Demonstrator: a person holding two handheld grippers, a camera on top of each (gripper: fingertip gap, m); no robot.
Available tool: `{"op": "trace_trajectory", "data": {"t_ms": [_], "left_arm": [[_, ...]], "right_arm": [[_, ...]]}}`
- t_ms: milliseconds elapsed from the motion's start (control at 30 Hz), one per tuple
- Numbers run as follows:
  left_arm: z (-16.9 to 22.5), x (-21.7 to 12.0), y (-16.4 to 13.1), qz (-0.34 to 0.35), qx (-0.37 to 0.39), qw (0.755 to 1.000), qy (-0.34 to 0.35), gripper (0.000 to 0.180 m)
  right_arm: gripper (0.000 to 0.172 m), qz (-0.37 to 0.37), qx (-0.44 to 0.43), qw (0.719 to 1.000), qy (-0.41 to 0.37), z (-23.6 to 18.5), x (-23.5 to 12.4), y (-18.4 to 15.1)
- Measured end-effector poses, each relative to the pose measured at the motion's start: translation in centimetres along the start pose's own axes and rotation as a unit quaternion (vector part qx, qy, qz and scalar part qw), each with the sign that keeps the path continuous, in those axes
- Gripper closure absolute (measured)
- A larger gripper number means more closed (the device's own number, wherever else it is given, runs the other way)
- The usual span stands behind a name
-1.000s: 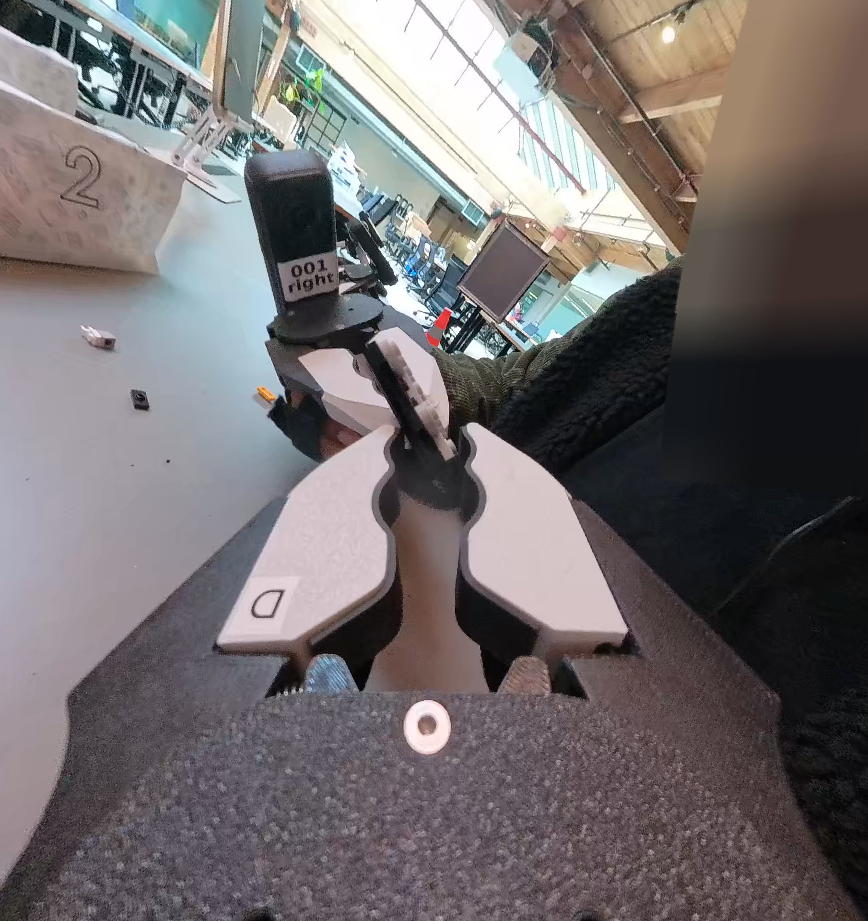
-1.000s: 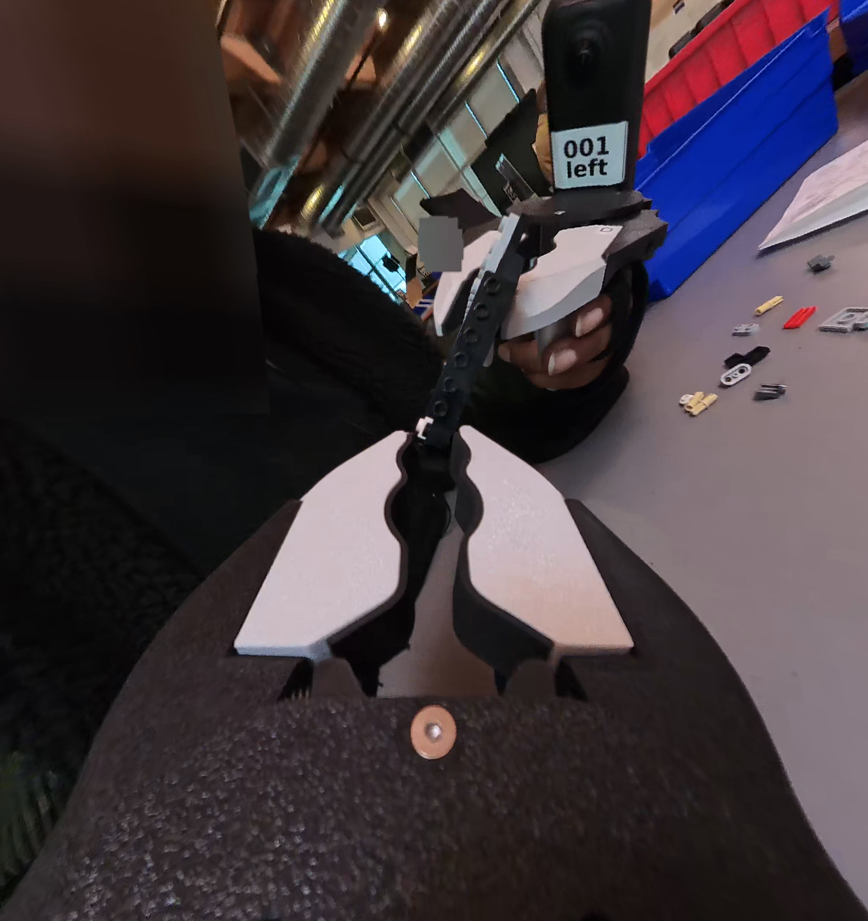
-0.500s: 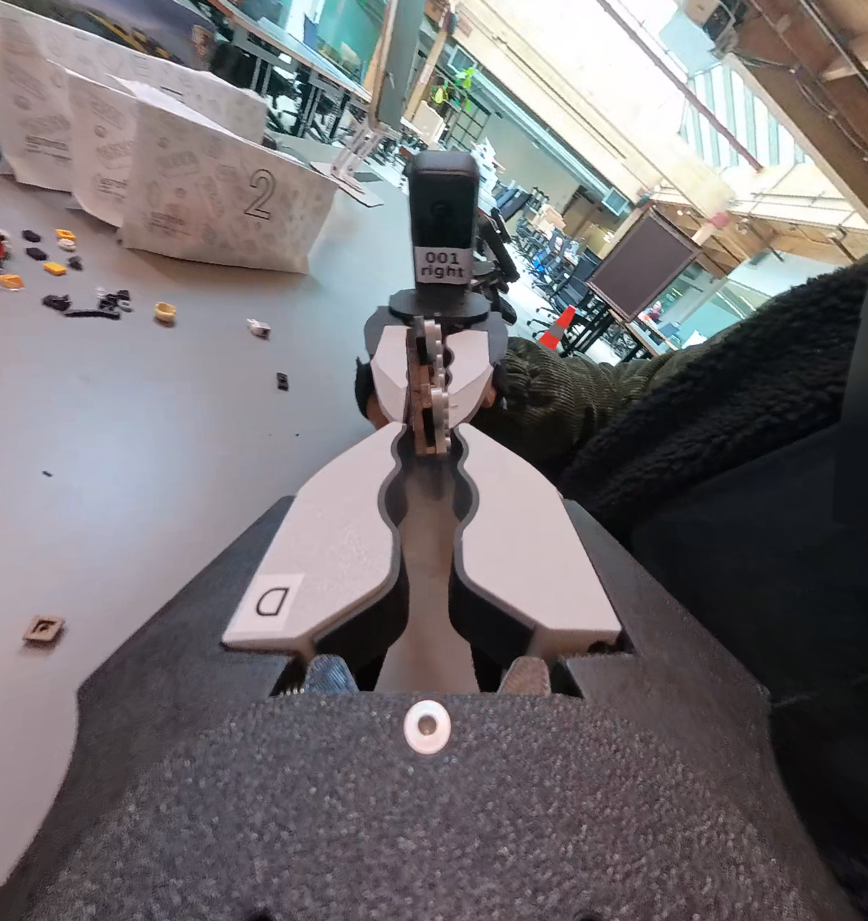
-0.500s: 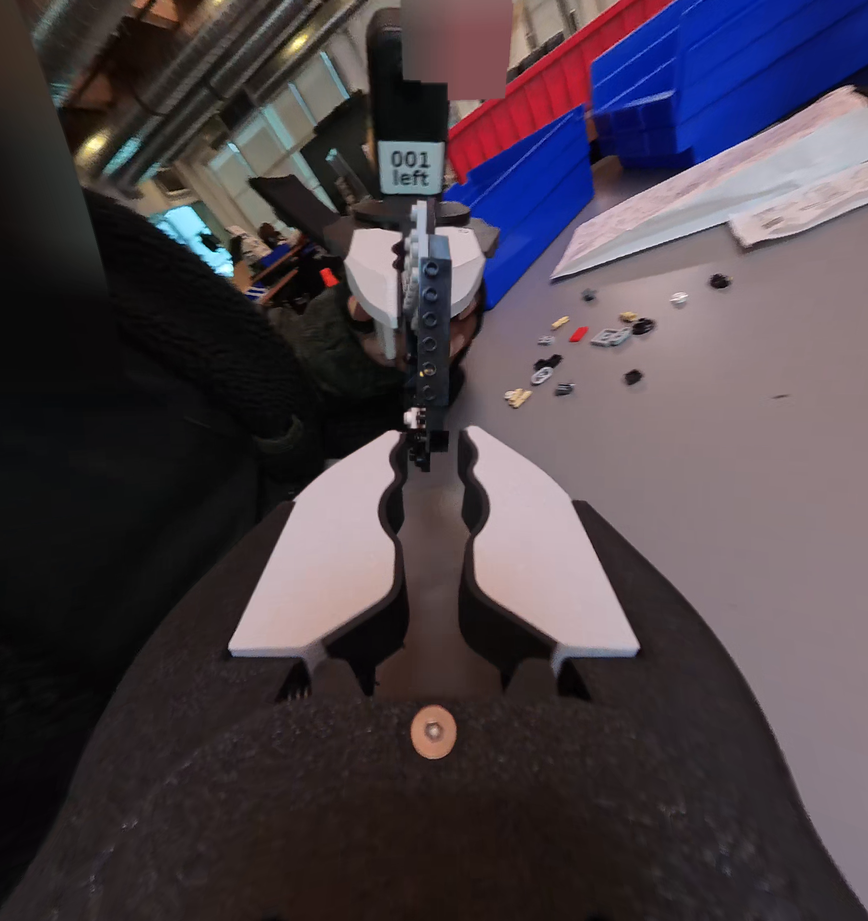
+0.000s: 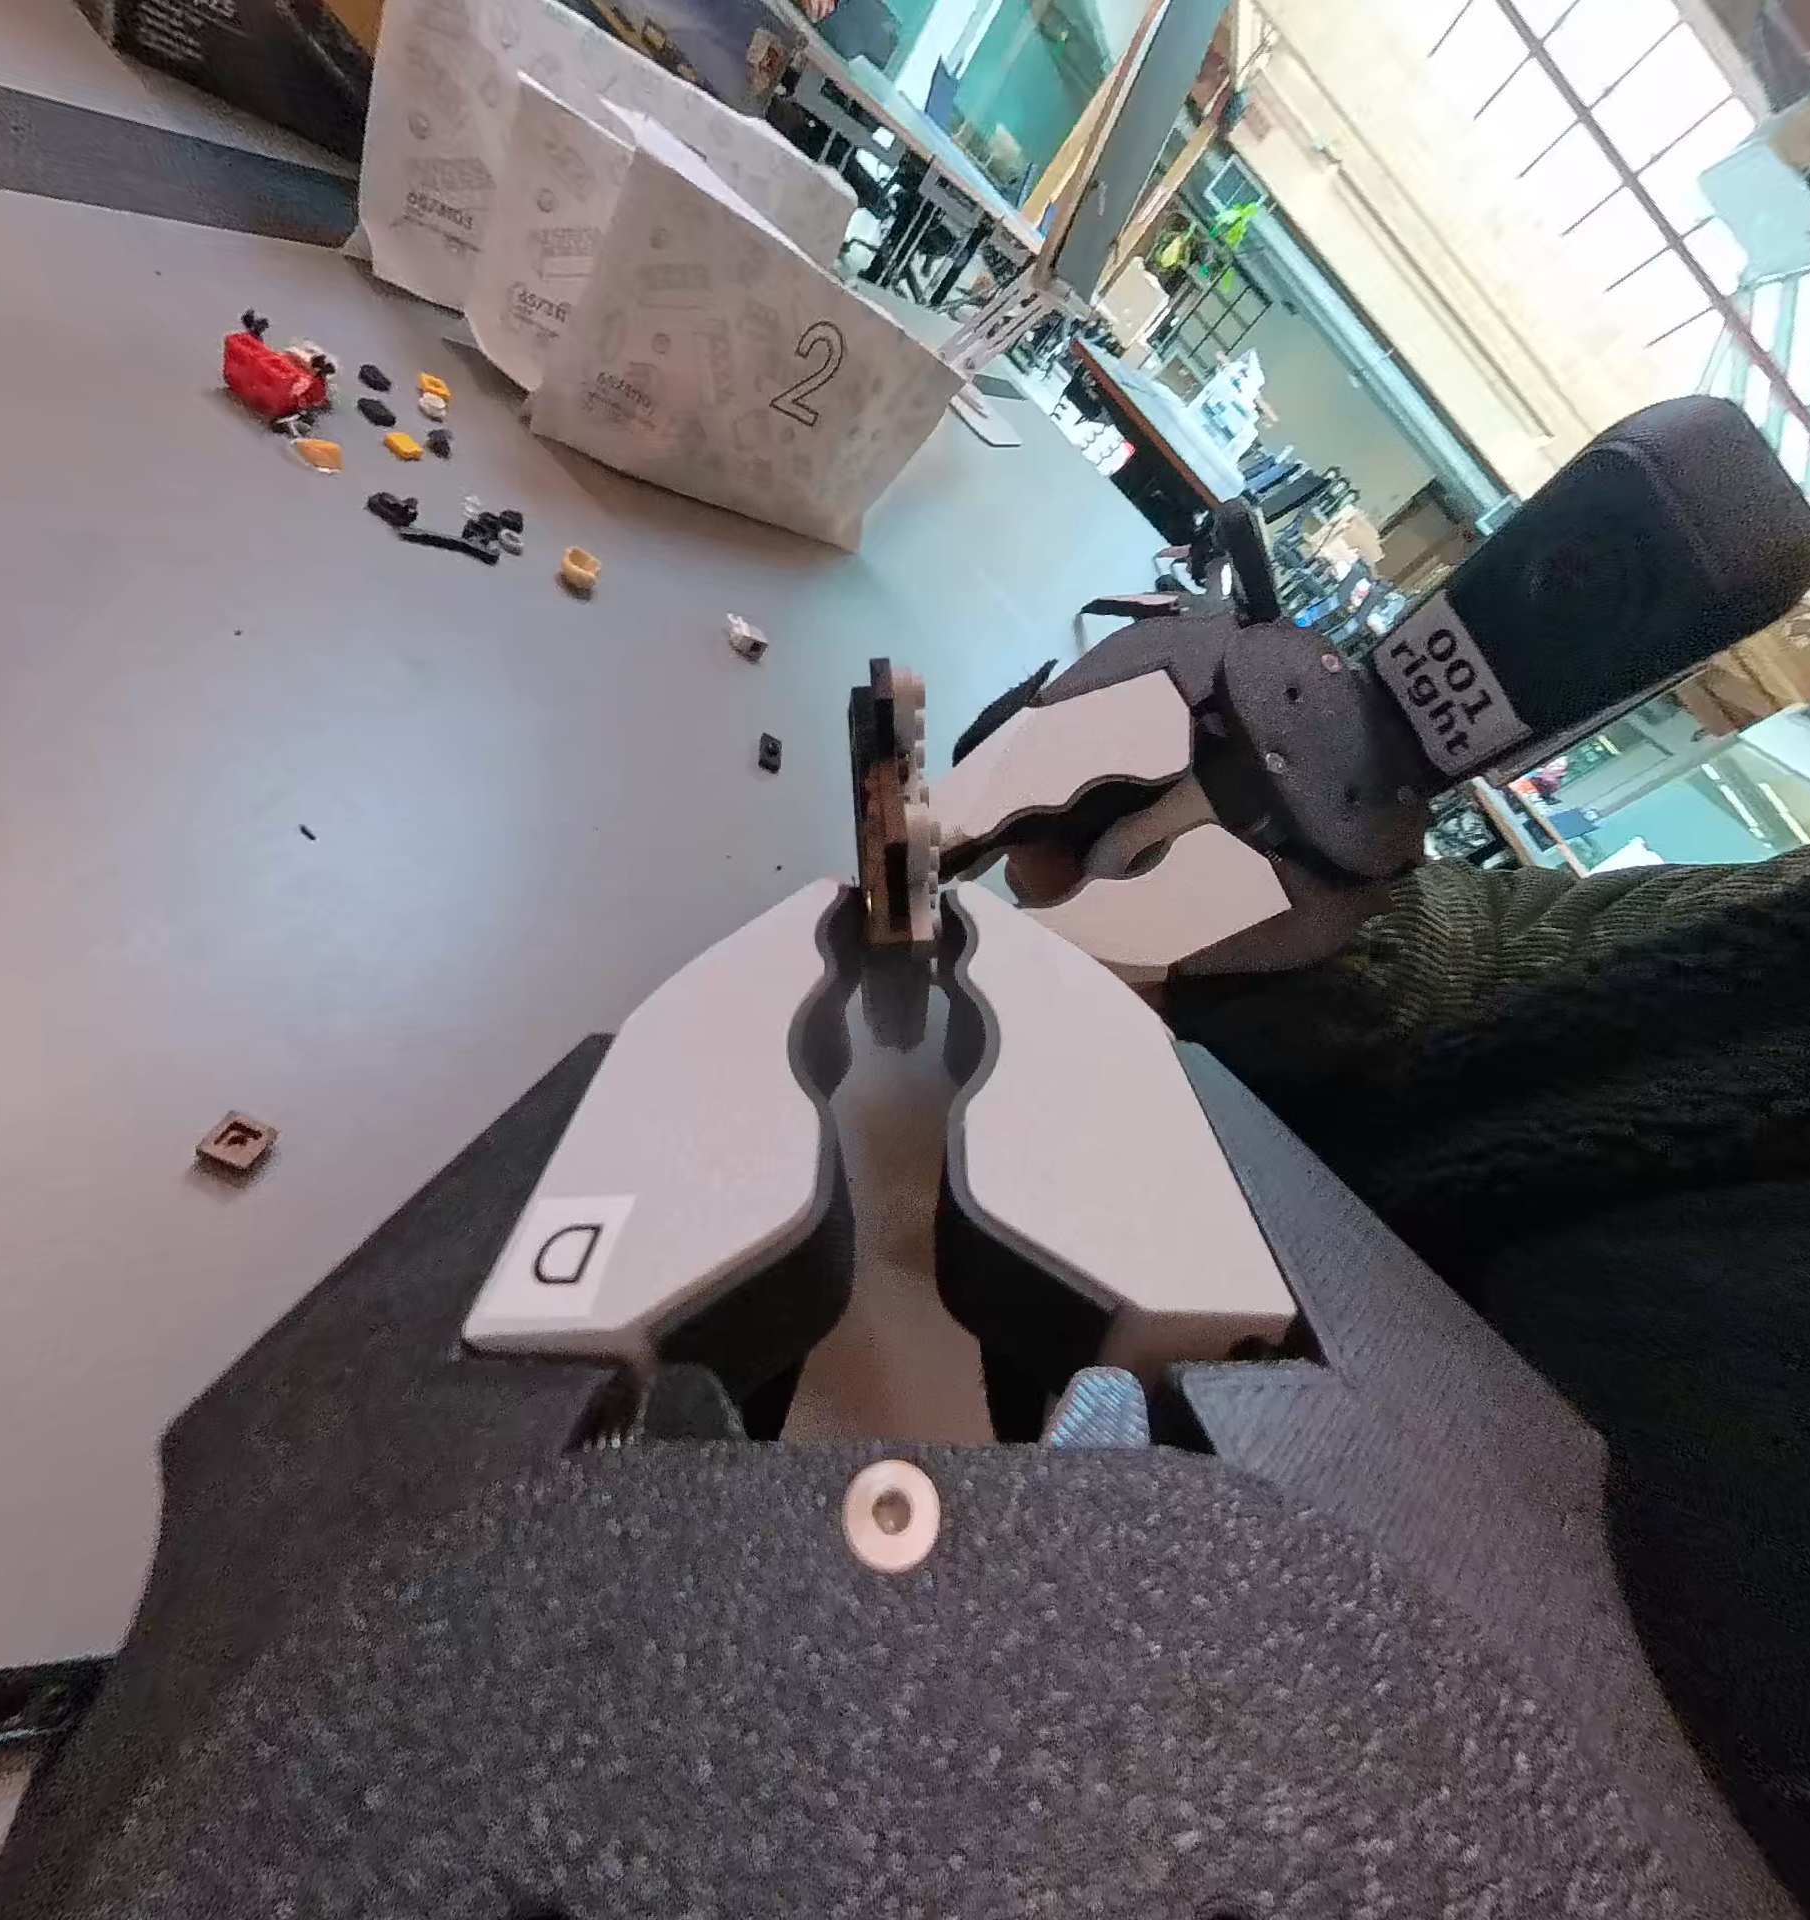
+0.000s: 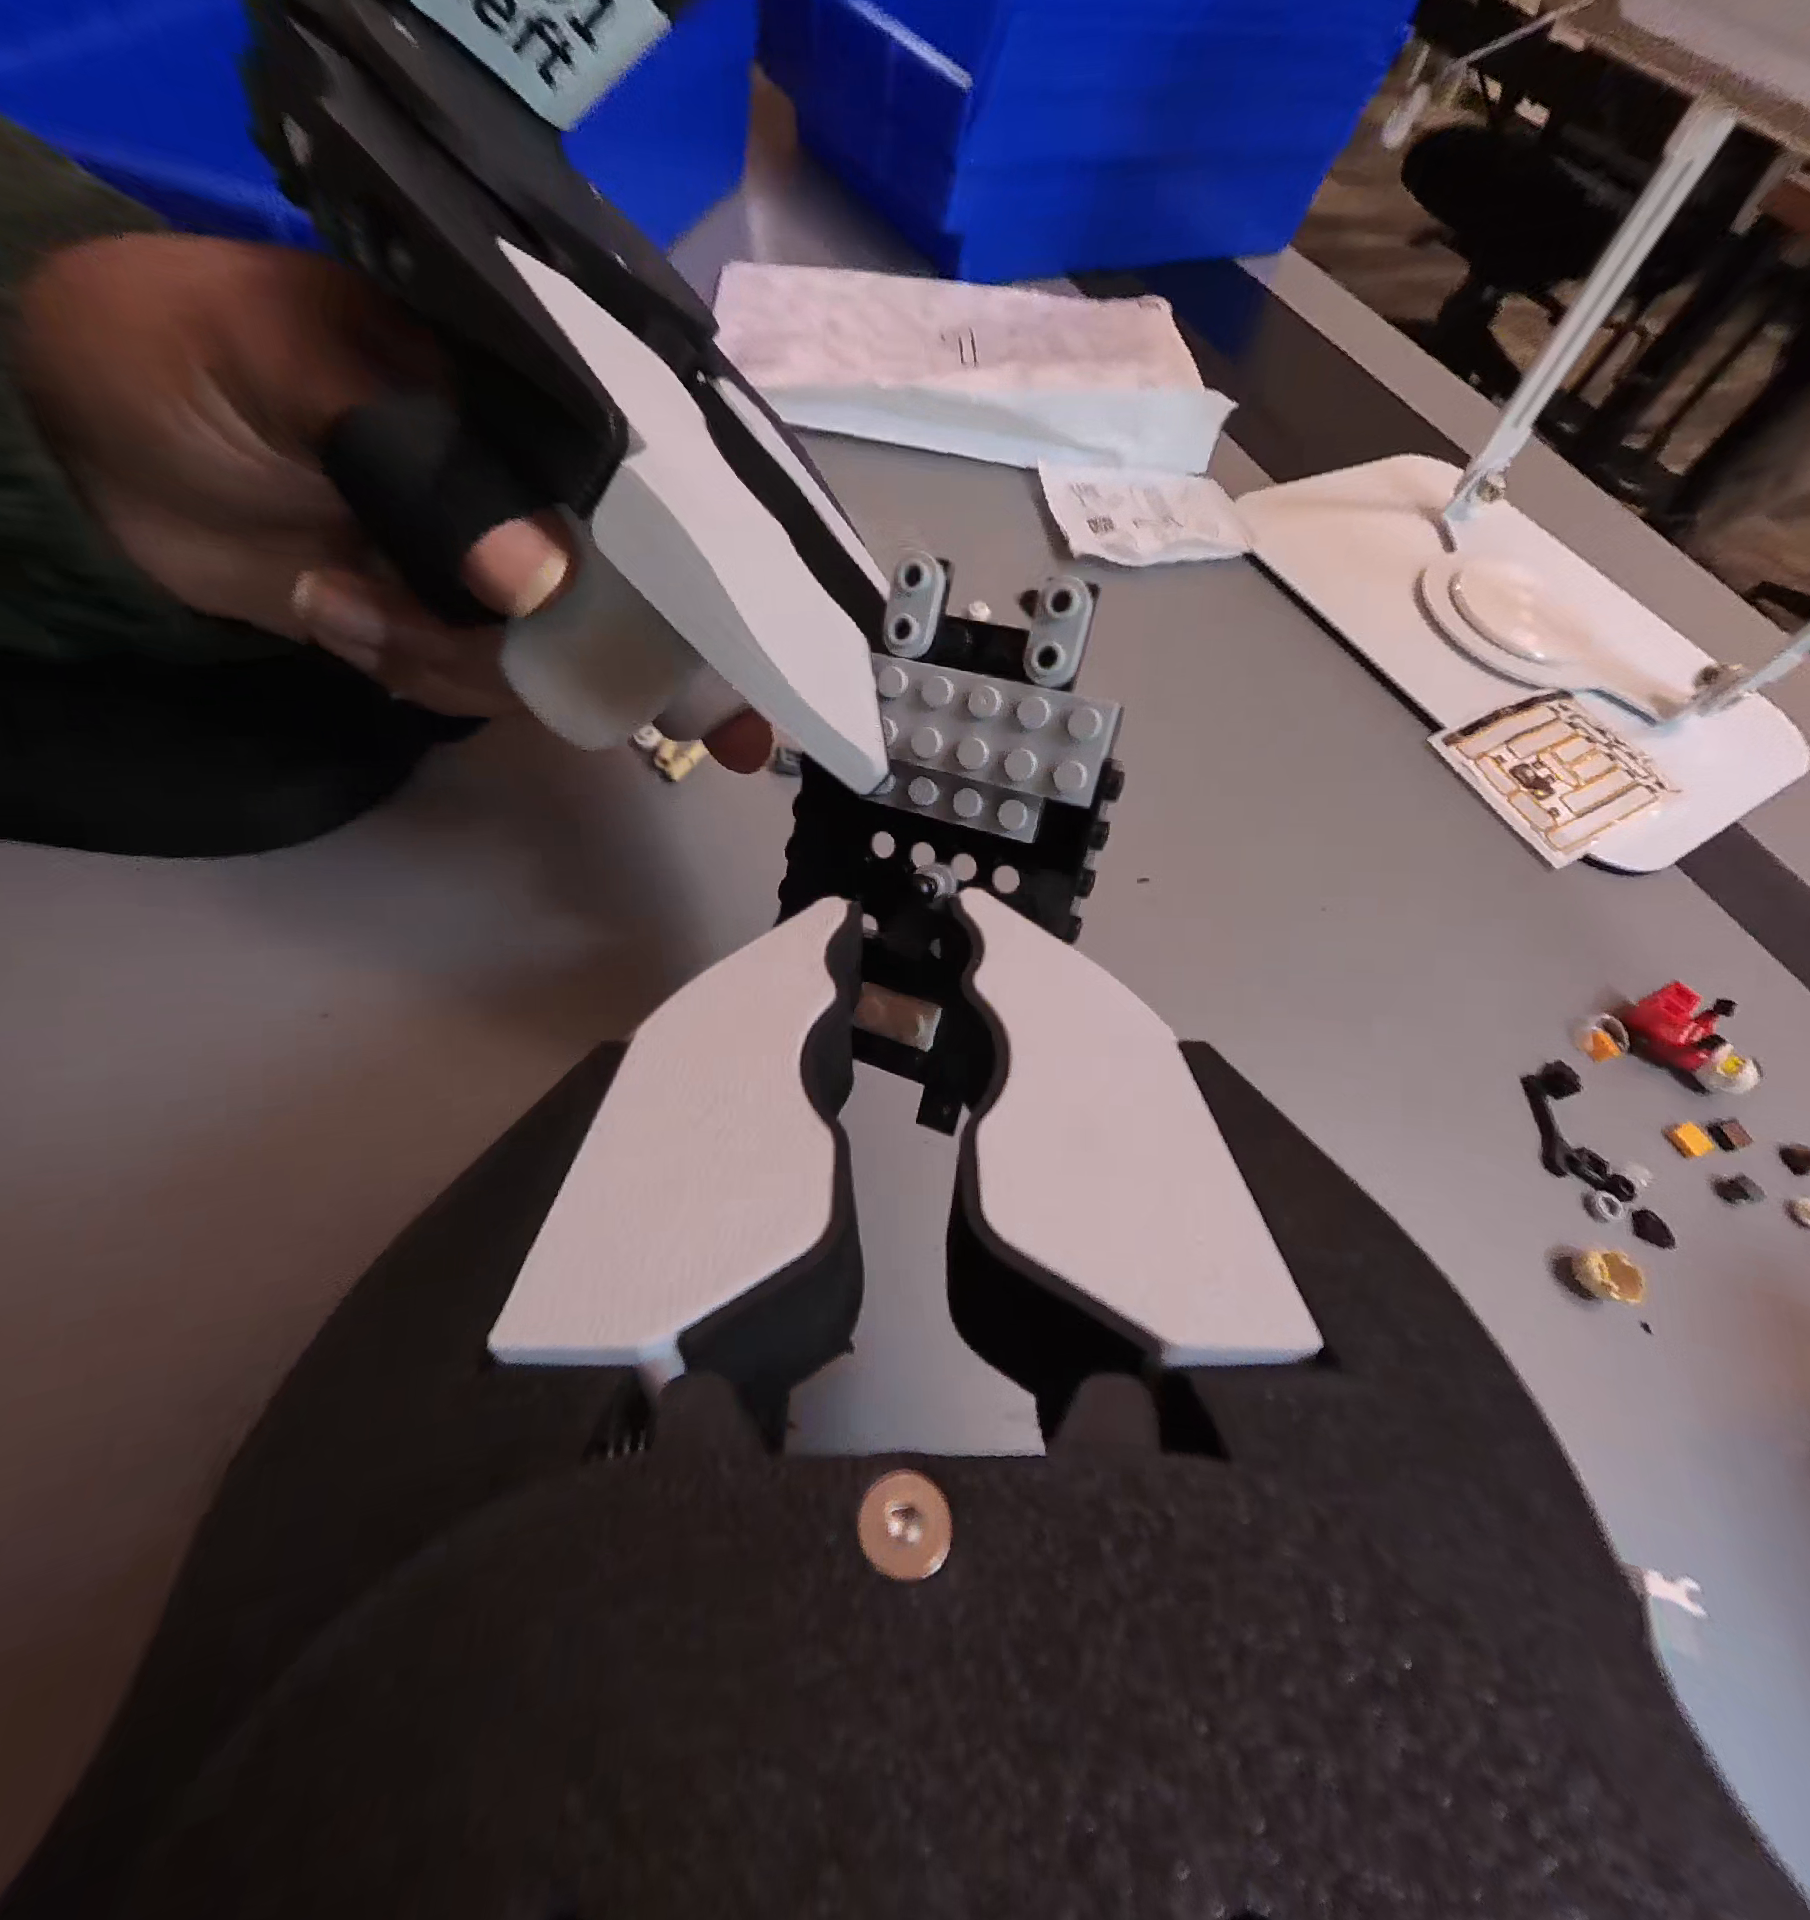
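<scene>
A: Grippers both clamped on the same brick assembly (image 6: 968, 769), jaws nearly closed. Left gripper (image 5: 896, 914) pinches its edge; right gripper (image 6: 906, 920) grips the black lower end.

B: Where is it?

A: Between the two grippers, above the grey table (image 5: 361, 831). Loose bricks (image 6: 1711, 1164) lie scattered well off to the side; white paper bags (image 5: 735, 384) stand beyond.

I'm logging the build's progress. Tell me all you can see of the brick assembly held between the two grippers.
The brick assembly is a flat plastic build: a black holed frame topped with grey studded plates and two small grey link pieces at its far end. It stands upright, above the grey table. The left gripper clamps one edge; the right gripper grips its black end.
</scene>
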State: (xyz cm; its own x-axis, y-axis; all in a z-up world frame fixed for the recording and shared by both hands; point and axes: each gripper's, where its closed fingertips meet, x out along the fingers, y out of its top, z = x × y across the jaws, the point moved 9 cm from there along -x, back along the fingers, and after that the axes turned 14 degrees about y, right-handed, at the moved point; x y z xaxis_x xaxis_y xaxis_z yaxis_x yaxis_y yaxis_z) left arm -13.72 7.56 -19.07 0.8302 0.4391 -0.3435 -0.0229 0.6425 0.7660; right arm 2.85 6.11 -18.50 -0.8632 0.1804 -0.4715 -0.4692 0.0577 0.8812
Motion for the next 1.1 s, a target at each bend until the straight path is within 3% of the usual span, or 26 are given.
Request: {"op": "trace_trajectory", "data": {"t_ms": [200,333,533,600,667,933,1100], "left_arm": [[-0.4,0.2,-0.5,-0.018,-0.014,1.0,0.013,0.166],[-0.5,0.3,-0.5,-0.021,-0.011,1.0,0.008,0.167],[-0.9,0.7,-1.0,-0.034,-0.024,0.999,0.019,0.167],[-1.1,1.0,-1.0,-0.038,-0.005,0.998,0.05,0.167],[-1.1,1.4,-1.3,-0.049,-0.014,0.998,0.039,0.167],[-1.8,1.1,-1.1,-0.037,-0.033,0.998,0.048,0.167],[-2.0,1.2,-1.2,-0.042,-0.052,0.997,0.04,0.167]], "right_arm": [[0.163,-0.034,0.006,0.999,-0.027,0.0,0.9,-0.4],[0.164,0.012,0.026,1.0,0.001,0.5,0.3,-0.7],[0.166,-0.023,-0.042,0.999,0.014,-0.7,1.3,-1.6],[0.172,0.002,-0.062,0.997,0.039,-1.7,1.6,-1.1],[0.172,0.008,-0.097,0.995,0.031,-2.1,1.6,-0.6],[0.172,0.001,-0.031,0.999,0.036,-0.8,0.6,-1.7],[0.158,-0.027,-0.004,0.999,0.042,-0.4,1.4,-2.0]]}}
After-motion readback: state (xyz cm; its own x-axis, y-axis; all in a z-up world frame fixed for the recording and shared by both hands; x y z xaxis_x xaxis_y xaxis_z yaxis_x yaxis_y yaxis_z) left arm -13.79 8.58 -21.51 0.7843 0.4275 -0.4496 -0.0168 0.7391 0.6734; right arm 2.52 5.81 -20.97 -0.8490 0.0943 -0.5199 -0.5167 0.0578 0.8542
